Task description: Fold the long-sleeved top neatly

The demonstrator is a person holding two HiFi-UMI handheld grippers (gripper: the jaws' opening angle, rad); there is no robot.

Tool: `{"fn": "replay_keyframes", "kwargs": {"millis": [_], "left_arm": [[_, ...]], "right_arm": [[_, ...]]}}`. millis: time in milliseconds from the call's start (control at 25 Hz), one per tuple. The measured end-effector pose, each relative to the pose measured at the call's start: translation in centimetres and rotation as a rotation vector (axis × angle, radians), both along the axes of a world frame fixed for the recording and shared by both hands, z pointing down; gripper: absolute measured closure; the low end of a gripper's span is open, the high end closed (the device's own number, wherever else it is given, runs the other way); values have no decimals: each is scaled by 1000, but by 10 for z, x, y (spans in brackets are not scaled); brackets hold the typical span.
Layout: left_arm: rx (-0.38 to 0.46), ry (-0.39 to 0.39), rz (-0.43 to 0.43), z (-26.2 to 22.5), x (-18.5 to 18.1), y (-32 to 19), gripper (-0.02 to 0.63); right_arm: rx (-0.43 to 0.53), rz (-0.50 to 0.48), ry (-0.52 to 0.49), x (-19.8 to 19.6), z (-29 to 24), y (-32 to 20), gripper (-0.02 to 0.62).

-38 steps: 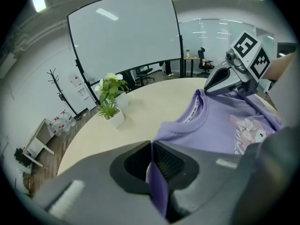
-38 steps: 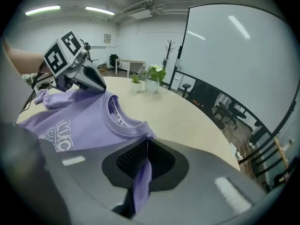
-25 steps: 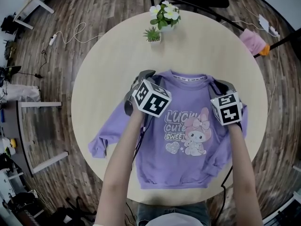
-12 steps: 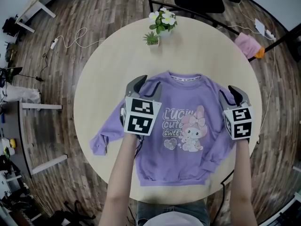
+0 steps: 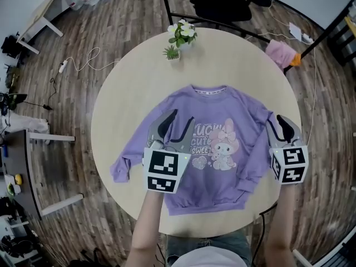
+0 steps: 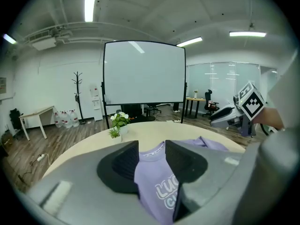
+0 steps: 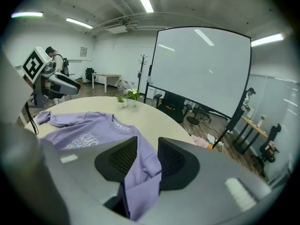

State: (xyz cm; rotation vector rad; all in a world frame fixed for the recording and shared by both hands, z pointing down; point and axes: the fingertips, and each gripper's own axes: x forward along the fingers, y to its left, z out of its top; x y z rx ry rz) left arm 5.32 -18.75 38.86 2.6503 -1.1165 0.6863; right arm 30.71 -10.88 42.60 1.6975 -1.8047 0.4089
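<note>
The purple long-sleeved top (image 5: 217,143) lies face up and spread out on the round table (image 5: 139,82), its cartoon print showing. My left gripper (image 5: 181,119) hangs open above the chest's left part; in the left gripper view its jaws (image 6: 152,149) frame the neckline with nothing pinched. My right gripper (image 5: 277,122) hovers over the right sleeve (image 5: 261,149) near the table edge. Its jaws (image 7: 147,144) opened and have just been closing a little. They grip nothing, and the sleeve seen through the gap rests on the table.
A white-flowered pot plant (image 5: 182,35) and a small green plant (image 5: 171,53) stand at the table's far edge. The left sleeve's cuff (image 5: 119,171) lies near the front left rim. A pink cloth (image 5: 278,53) and a black chair (image 5: 222,1) are beyond the table.
Both grippers have left the top's shoulders, rising and drawing back toward me. The right jaws stand wider than a second ago. The top stays flat on the table.
</note>
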Motion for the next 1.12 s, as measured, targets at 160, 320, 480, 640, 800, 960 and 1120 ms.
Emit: {"fn": "replay_keyframes", "kwargs": {"millis": [160,320,480,640,800,960,1120], "left_arm": [[-1,30,21,-9,2,33,429],[-5,39,45,-9,3,60,429],[-39,43,64,-1,7,88,429],[-67,53,80,6,8,111,429],[-88,53,110,15,14,130,432],[-113,46,137,23,22,146,432],[-142,31,162,34,29,162,432]], "right_arm": [[-22,18,-18,-10,4,40,431],[-58,24,-29,-26,16,79,433],[-108,-9,-35,-41,31,114,434],[-163,-38,-49,-57,48,147,434],[-211,-58,-65,-73,63,176,433],[-252,-110,-77,-90,78,198,433],[-283,-175,-90,-104,92,212,431]]}}
